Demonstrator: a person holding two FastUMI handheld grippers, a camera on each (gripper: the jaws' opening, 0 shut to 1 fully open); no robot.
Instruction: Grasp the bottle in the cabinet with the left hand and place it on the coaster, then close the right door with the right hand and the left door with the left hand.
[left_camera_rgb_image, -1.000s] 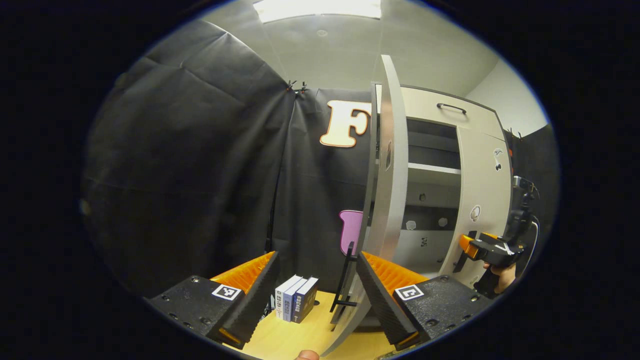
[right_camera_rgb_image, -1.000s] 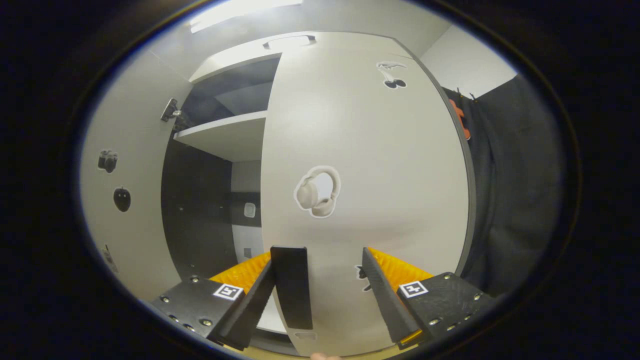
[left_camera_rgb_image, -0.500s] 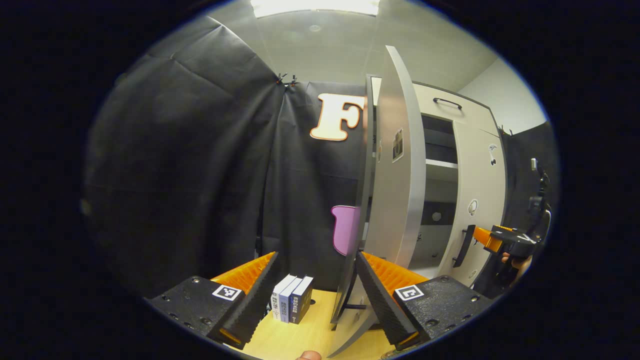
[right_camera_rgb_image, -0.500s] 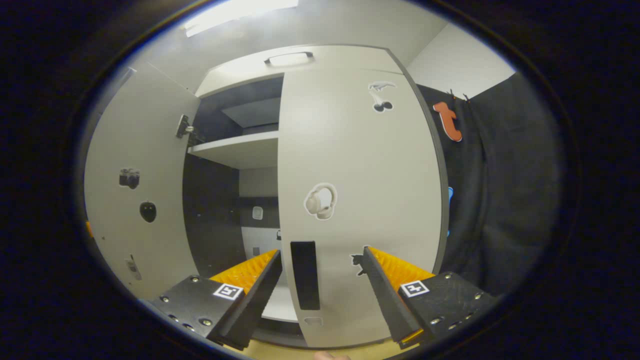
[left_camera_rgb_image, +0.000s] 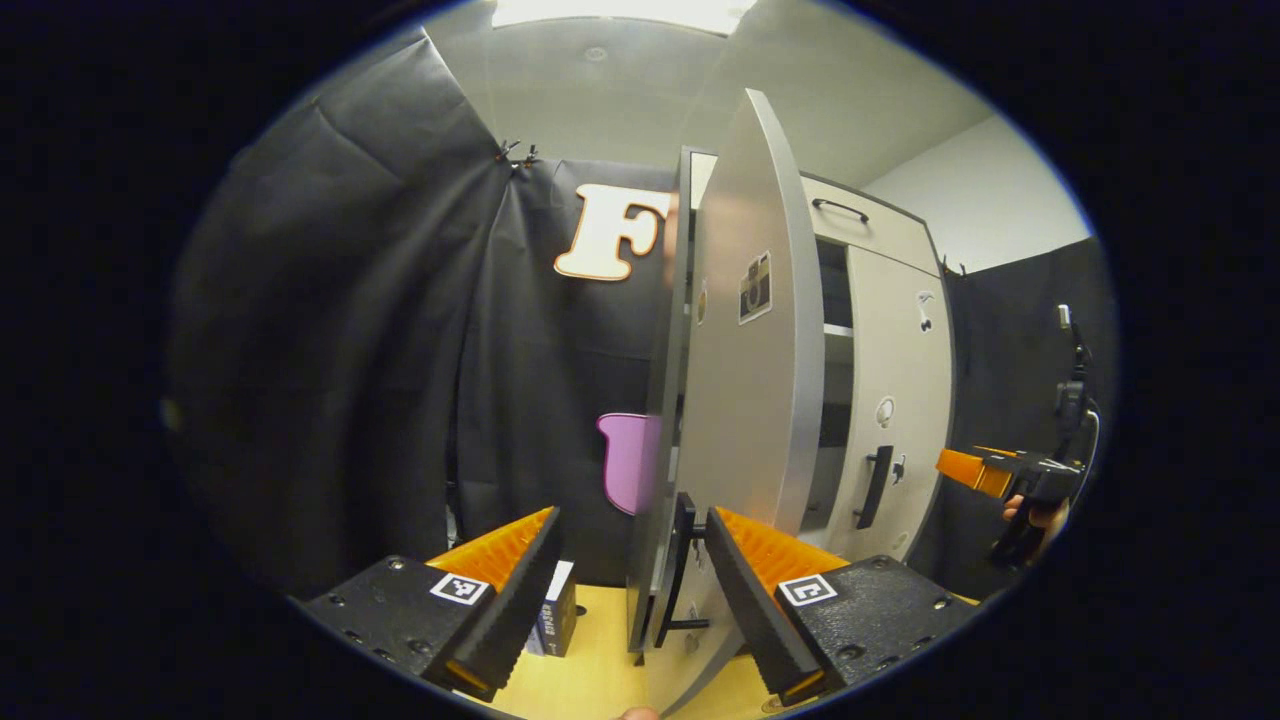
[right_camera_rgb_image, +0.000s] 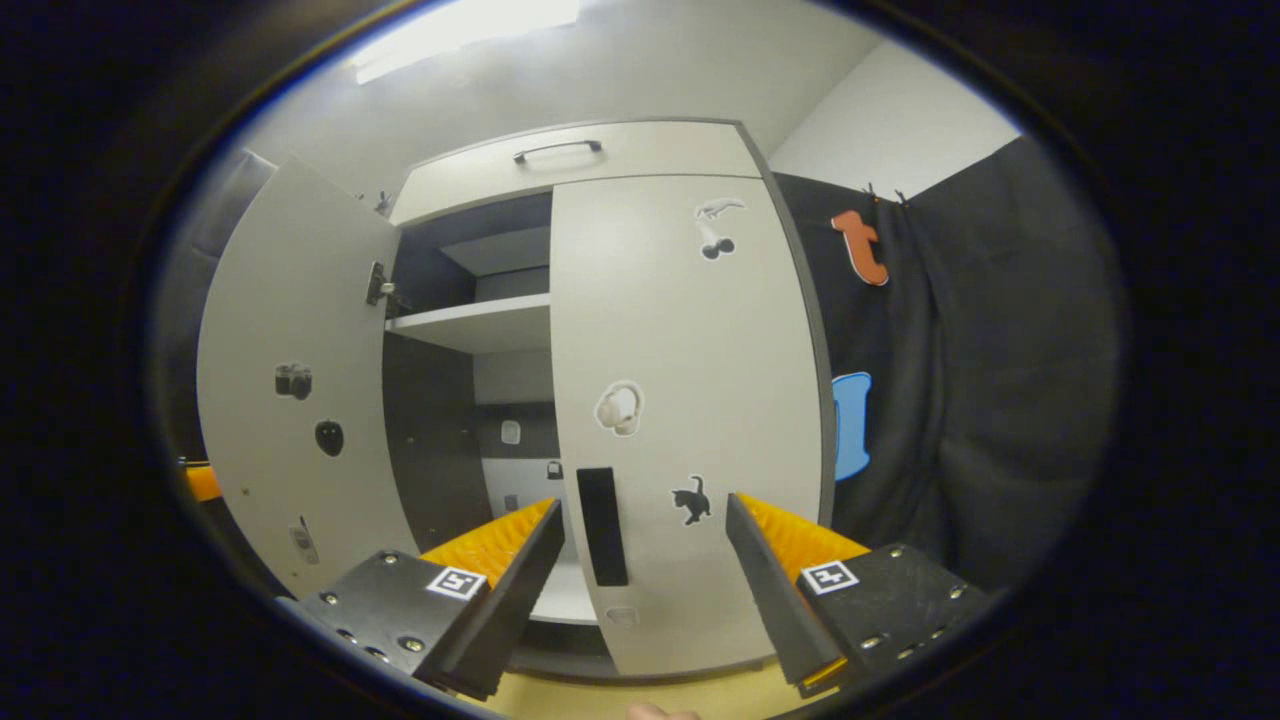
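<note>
So the cabinet takes up most of the right gripper view, and its right door looks flush and closed already, so I'd say we're on the last step: swinging the left door shut. That door stands well open, edge-on in the left gripper view, with its black handle sitting right between the left gripper's fingers, close to the right-hand finger; can't tell if anything's actually touching. The jaws are wide apart, gripping nothing. Next move, my guess, is to push the door's outer face round toward the cabinet front until it meets the right door's edge. Room looks fine: the yellowish counter in front is mostly bare, though a few books stand near the cabinet's left side behind the door, out of the swing path I think. The right gripper is also spread open and empty, hanging off the right door, its handle between the fingers but apart from them. The bottle and coaster, no idea where they sit from here.
</note>
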